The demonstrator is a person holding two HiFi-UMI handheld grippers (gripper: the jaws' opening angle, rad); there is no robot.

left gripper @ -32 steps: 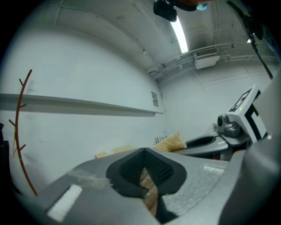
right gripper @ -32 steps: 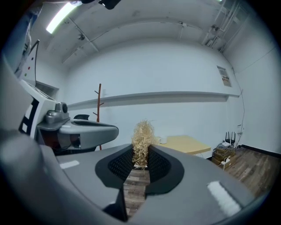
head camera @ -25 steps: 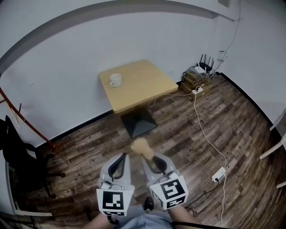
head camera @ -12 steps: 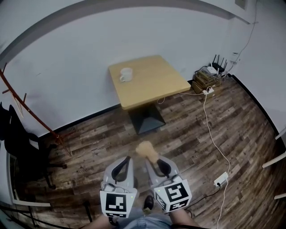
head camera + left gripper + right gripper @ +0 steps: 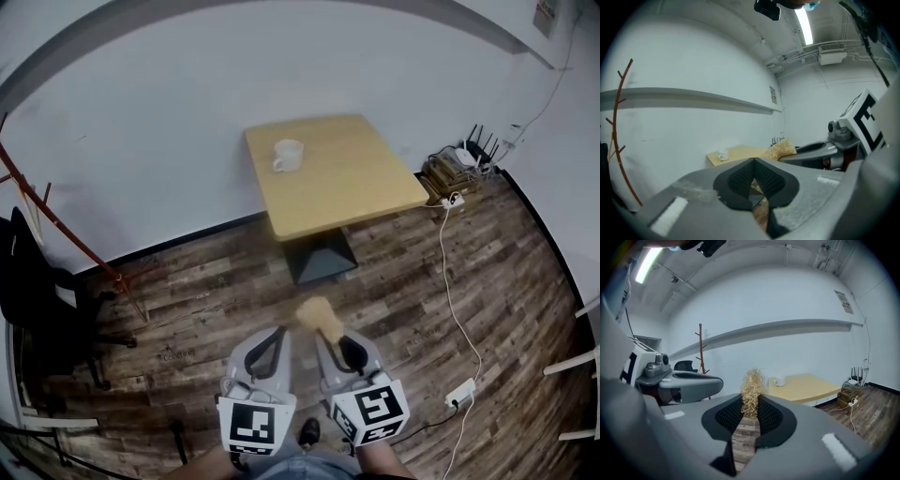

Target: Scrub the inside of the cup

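Observation:
A white cup (image 5: 287,155) stands on the far left part of a small wooden table (image 5: 366,187) against the wall; it also shows small in the left gripper view (image 5: 723,155) and in the right gripper view (image 5: 778,381). My right gripper (image 5: 330,335) is shut on a tan fibre scrubber (image 5: 318,315), whose tuft sticks out past the jaws (image 5: 752,389). My left gripper (image 5: 267,350) hangs beside it, shut and with nothing in it (image 5: 753,177). Both grippers are held low over the floor, well short of the table.
The table stands on a dark pedestal base (image 5: 319,255) on wood-plank flooring. A white cable (image 5: 457,295) runs across the floor to a power strip (image 5: 458,393); a router and boxes (image 5: 459,169) sit by the right wall. A black chair (image 5: 37,300) and red rack (image 5: 66,234) stand at left.
The view has shifted so the table and cup now lie further right and nearer. Both grippers keep their pose, the scrubber still held in the right one.

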